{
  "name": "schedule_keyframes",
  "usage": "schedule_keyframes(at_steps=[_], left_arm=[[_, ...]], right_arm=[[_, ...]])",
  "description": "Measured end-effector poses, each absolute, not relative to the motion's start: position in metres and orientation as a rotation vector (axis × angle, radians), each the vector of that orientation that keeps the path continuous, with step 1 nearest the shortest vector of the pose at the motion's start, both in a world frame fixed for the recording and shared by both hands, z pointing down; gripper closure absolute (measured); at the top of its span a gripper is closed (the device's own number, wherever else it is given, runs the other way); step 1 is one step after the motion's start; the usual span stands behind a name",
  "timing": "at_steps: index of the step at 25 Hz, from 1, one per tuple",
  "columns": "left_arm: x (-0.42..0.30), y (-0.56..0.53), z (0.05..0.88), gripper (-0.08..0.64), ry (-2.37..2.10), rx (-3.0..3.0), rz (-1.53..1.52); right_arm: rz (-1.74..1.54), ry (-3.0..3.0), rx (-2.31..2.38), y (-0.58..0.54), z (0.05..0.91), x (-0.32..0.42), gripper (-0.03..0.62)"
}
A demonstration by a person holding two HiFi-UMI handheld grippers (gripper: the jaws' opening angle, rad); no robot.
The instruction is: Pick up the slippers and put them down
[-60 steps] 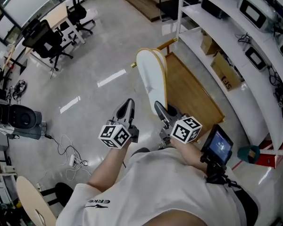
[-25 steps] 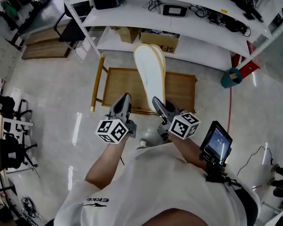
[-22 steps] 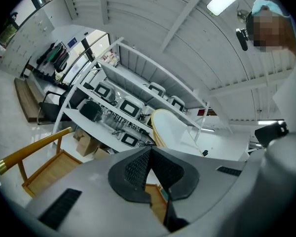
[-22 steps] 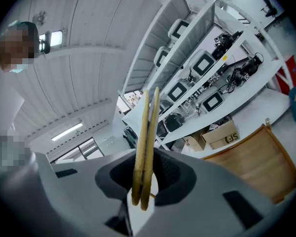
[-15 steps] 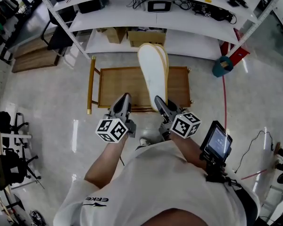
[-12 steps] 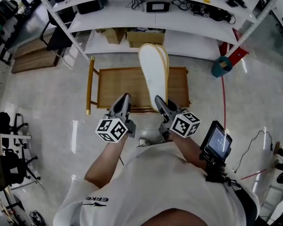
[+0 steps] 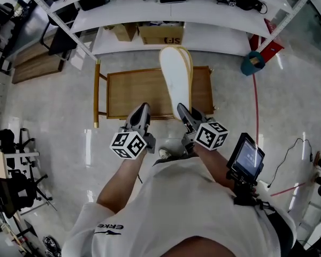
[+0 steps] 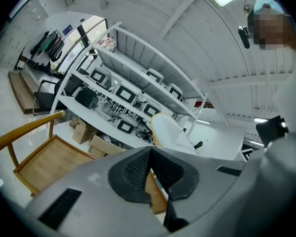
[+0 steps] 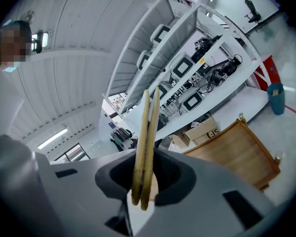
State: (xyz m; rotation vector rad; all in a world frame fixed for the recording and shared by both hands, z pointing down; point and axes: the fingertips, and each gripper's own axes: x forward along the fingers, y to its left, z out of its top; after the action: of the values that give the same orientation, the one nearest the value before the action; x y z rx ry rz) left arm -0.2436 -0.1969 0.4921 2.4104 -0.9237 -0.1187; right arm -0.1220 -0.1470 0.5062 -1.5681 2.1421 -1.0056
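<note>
A pale, glossy floor (image 7: pixel 53 116) takes up most of the head view. A long white shelf unit (image 7: pixel 203 33) stands just past the far edge of a low wooden tray (image 7: pixel 134 92), which lies on the floor and has a brass-coloured rail along its left side. The person (image 7: pixel 171 213) stands at the tray's near edge with a gripper in each hand.

The slippers (image 7: pixel 176 76) are a white pair with yellow edges, pressed flat together. They are held in the air over the tray's right half, with the toes reaching past its far edge.

A cardboard box (image 7: pixel 160 35) sits in the shelf unit behind the tray. A teal bin (image 7: pixel 252 64) stands off the tray's far right corner.

The right gripper (image 7: pixel 182 111) clamps the slippers at the heel end, near the tray's front edge. The left gripper (image 7: pixel 142 111), nearer the tray's middle, has its jaws closed together with nothing between them.
</note>
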Motion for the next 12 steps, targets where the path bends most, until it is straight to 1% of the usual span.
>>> schedule_keyframes(at_steps=[12], left_arm=[[-0.227,-0.194,0.546,0.557,-0.924,2.331,0.049]], right_arm=[[-1.184,2.082,-1.614,-0.156,0.573,-0.102,0.522]])
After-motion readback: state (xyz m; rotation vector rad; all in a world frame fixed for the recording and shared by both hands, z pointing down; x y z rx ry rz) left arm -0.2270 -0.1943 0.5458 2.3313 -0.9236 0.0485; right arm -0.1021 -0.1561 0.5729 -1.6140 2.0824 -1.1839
